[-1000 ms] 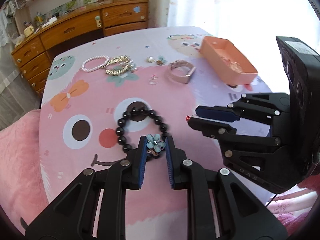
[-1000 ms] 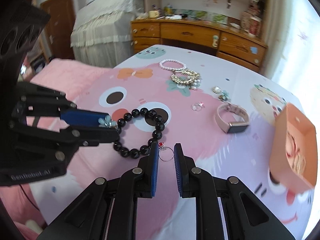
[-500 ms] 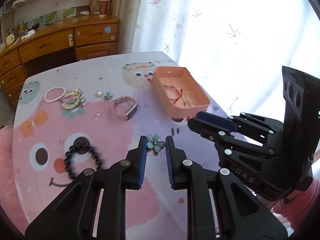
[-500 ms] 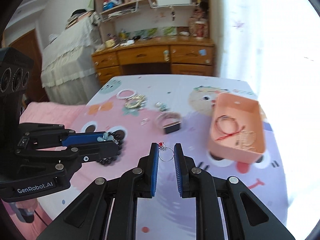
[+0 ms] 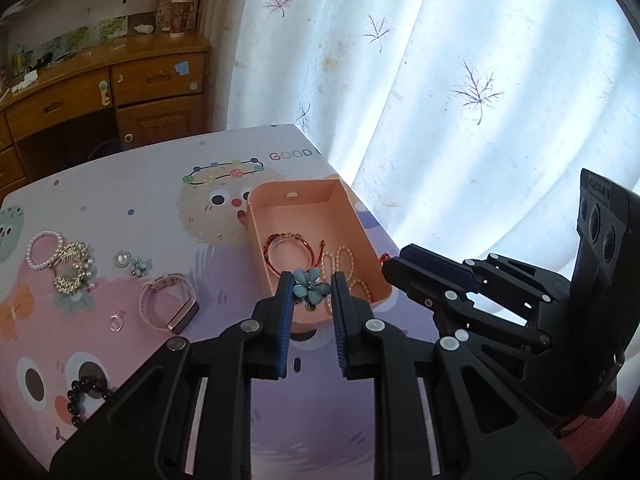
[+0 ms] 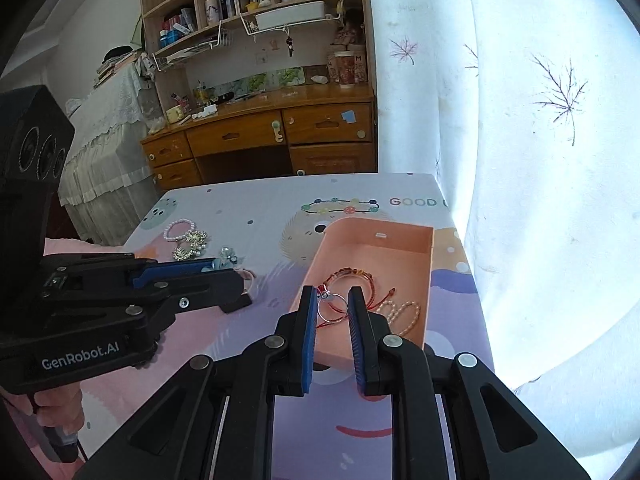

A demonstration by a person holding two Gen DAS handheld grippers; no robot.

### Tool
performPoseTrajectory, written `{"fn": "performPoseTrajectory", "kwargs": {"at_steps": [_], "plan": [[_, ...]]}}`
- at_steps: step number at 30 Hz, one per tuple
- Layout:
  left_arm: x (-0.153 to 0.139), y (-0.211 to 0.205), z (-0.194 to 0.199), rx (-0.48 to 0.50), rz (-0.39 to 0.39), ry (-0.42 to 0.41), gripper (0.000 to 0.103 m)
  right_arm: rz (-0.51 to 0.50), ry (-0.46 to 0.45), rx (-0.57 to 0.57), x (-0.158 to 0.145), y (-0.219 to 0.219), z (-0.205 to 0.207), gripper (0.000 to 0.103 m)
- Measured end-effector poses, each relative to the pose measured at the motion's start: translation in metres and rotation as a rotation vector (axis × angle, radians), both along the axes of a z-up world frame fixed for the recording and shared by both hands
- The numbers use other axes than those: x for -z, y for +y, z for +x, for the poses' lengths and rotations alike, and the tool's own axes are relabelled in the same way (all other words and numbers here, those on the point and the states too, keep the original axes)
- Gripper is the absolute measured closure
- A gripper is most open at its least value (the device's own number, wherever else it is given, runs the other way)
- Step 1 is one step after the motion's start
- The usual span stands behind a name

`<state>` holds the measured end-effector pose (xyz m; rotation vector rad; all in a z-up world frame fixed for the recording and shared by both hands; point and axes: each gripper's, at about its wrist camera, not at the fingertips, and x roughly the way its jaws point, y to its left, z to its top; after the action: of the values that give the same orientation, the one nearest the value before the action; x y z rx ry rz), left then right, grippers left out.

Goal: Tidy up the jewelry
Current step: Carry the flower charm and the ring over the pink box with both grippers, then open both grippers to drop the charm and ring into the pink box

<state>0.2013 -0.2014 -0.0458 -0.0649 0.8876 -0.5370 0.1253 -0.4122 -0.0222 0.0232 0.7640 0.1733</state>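
My left gripper (image 5: 312, 286) is shut on a blue flower brooch (image 5: 311, 289) and holds it over the near end of the pink box (image 5: 294, 196). My right gripper (image 6: 333, 305) is shut on a silver ring with a red stone (image 6: 331, 307), held above the near end of the same pink box (image 6: 427, 276). The box holds a red bracelet (image 5: 285, 251) and a pearl strand (image 5: 344, 264). The right gripper shows at the right of the left wrist view (image 5: 394, 266). The left gripper shows at the left of the right wrist view (image 6: 224, 270).
On the cartoon tablecloth (image 5: 168, 176) lie a pink watch (image 5: 170, 306), a small ring (image 5: 116, 322), a pearl bracelet (image 5: 42, 250), a gold hair piece (image 5: 72, 266), small brooches (image 5: 132, 262) and a black bead bracelet (image 5: 86, 394). A wooden dresser (image 6: 260, 136) stands behind; a curtain (image 6: 520, 160) hangs at the right.
Both grippers have carried their pieces from beside the black bead bracelet rightward across the table, and now hold them over the pink box.
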Motion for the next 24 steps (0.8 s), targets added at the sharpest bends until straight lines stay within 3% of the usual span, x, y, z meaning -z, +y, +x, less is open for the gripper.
{"fn": "performPoseTrajectory", "kwargs": {"at_steps": [12,19,20,21,22,24], "plan": [[0.009,-0.043,0.05,-0.026,0.028,0.018,0.087,0.089,0.038,-0.028,0.01,-0.07,0.045,0.088],[0.015,-0.046,0.053,-0.038,0.033,0.03,0.085,0.099,0.057,-0.042,0.017,-0.067,0.054,0.085],[0.017,-0.047,0.055,-0.049,0.059,0.049,0.078,0.1,0.071,-0.042,0.019,-0.066,0.056,0.082],[0.02,-0.046,0.057,-0.062,0.082,0.061,0.064,0.104,0.086,-0.031,0.021,-0.067,0.057,0.069],[0.022,-0.045,0.057,-0.077,0.1,0.068,0.058,0.108,0.091,-0.018,0.023,-0.066,0.056,0.059],[0.022,-0.039,0.055,-0.094,0.093,0.052,0.055,0.116,0.079,0.004,0.021,-0.07,0.055,0.058]]}}
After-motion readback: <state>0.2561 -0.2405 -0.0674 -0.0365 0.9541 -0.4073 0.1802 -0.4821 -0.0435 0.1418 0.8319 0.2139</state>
